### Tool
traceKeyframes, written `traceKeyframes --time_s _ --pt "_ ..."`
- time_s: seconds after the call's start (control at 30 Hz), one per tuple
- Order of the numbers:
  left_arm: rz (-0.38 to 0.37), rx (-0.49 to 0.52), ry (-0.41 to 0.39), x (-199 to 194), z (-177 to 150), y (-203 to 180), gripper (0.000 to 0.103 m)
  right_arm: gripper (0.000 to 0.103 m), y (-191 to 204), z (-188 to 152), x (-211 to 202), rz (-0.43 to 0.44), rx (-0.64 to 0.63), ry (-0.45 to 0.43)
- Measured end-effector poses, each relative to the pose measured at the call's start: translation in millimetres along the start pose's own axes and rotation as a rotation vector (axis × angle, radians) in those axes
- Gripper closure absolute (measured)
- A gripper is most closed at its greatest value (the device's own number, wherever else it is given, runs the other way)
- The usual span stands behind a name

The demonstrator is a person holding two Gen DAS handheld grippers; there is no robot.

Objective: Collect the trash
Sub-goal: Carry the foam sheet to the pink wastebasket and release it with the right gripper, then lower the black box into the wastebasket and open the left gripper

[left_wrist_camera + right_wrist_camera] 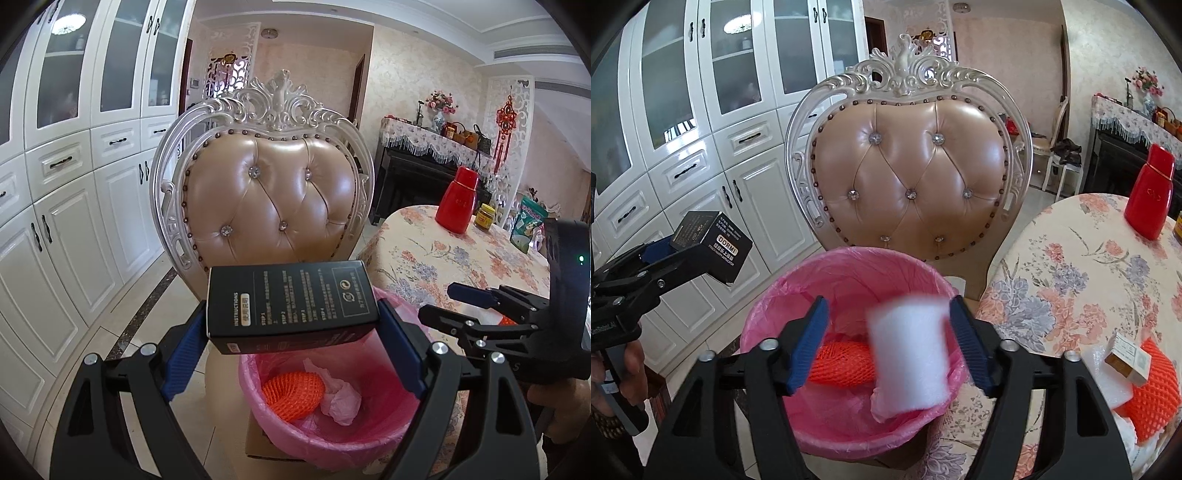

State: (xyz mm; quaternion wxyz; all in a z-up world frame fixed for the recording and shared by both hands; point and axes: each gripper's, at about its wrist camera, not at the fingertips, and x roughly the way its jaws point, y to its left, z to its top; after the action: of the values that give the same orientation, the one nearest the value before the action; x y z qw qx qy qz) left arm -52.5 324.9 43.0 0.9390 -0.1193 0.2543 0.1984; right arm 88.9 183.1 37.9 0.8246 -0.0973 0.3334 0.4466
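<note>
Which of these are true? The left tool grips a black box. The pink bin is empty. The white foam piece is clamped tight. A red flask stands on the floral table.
1. The left gripper grips a black box: true.
2. The pink bin is empty: false, an orange net and crumpled paper lie inside.
3. The white foam piece is clamped tight: false, the right gripper is open around it, above the bin.
4. A red flask stands on the floral table: true.

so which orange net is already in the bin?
The orange net lying inside the pink bin; the other net sits on the table under a small box.
</note>
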Motion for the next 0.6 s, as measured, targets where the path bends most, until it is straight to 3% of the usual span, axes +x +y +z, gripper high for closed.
traceKeyframes --time_s 0.6 --pt "-0.084 0.036 0.048 18.8 -5.2 -36.9 0.017 0.028 -54.8 -28.6 -53.3 -0.131 0.103 -0.043"
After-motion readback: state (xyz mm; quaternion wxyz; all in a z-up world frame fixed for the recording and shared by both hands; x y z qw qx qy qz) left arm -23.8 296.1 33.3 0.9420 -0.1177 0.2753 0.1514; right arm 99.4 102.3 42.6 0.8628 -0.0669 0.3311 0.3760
